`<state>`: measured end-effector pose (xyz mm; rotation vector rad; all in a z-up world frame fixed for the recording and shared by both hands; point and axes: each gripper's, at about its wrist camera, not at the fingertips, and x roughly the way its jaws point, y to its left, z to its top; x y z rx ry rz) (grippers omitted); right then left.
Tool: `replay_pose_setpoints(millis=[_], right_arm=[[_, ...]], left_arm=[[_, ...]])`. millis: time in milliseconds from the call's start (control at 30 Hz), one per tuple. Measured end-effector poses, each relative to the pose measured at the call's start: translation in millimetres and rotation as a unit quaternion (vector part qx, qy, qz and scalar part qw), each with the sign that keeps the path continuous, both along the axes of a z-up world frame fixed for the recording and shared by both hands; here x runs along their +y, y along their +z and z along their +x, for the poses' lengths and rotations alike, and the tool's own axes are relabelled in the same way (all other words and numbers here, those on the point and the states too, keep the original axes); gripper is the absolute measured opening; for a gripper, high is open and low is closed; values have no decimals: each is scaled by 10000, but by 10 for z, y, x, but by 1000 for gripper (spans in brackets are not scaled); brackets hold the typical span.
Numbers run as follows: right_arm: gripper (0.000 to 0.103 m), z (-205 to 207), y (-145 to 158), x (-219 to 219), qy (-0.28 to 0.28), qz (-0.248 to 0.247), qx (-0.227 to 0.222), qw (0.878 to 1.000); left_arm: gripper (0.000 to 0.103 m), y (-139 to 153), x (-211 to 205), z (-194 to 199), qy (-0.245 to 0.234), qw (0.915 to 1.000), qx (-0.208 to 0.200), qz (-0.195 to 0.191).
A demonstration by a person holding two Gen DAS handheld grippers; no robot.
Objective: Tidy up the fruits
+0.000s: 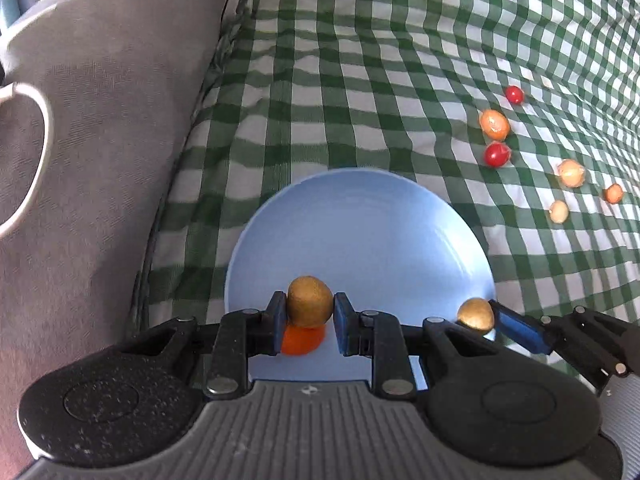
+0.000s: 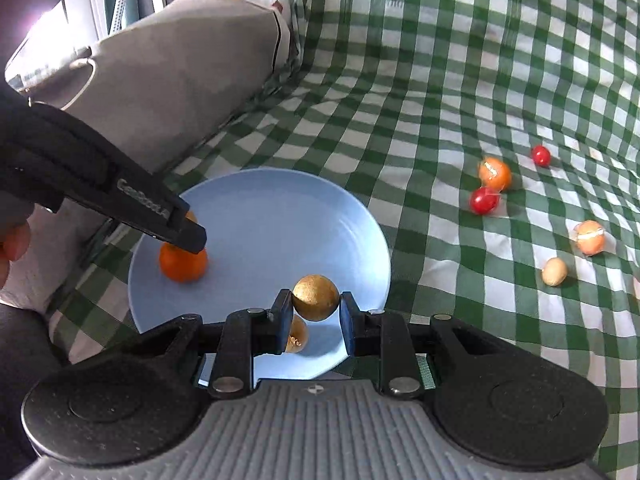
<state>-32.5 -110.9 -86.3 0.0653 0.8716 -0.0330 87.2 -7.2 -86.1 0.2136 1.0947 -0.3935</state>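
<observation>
Ribbed grey plastic of the gripper housing fills the bottom of each wrist view. Ahead of it, the left gripper (image 1: 310,312) is closed on a round, matt brown fruit (image 1: 310,301) over the near part of the blue plate (image 1: 360,220), right above an orange fruit (image 1: 302,340) lying there. The right gripper (image 2: 314,310) pinches a golden-brown ball-shaped fruit (image 2: 316,298) above the plate's near edge, with another small fruit (image 2: 297,338) on the plate below it.

Both held fruits are smooth, hard-looking spheres caught only at their sides, so I judge they could squirt out, or, let go from this height, bounce off the glossy, shallow plate and roll away. Landing on fruit already there could knock that off too.

Beyond, red (image 2: 484,201) and orange fruits (image 2: 496,174) lie scattered on the soft, wrinkled green checked cloth (image 2: 440,60), beside a grey cushion (image 1: 120,80).
</observation>
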Motion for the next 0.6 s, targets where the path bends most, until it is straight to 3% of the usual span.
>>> replay_pose_setpoints(millis=[67, 100, 133, 200, 333, 400, 600], right_arm=[[27, 29, -9, -9, 72, 103, 29, 9999], [31, 44, -6, -11, 99, 149, 46, 9998], [44, 56, 1, -7, 161, 188, 88, 9997], [61, 40, 50, 14, 194, 121, 53, 9997], [90, -102, 233, 28, 131, 9, -31, 9999], [97, -232, 345, 16, 32, -3, -39, 10000], [102, -679, 665, 12, -182, 171, -51, 9997]], left_arm=[[54, 20, -8, 5, -62, 9999, -103, 24], [75, 40, 1, 3, -55, 9998, -169, 4], [92, 76, 18, -12, -27, 9997, -261, -17], [103, 160, 53, -53, 19, 9992, -399, -19], [103, 335, 158, -224, 70, 9990, -437, 50], [103, 419, 267, -373, 176, 9991, -387, 2], [103, 605, 561, -883, 430, 9985, -317, -126]])
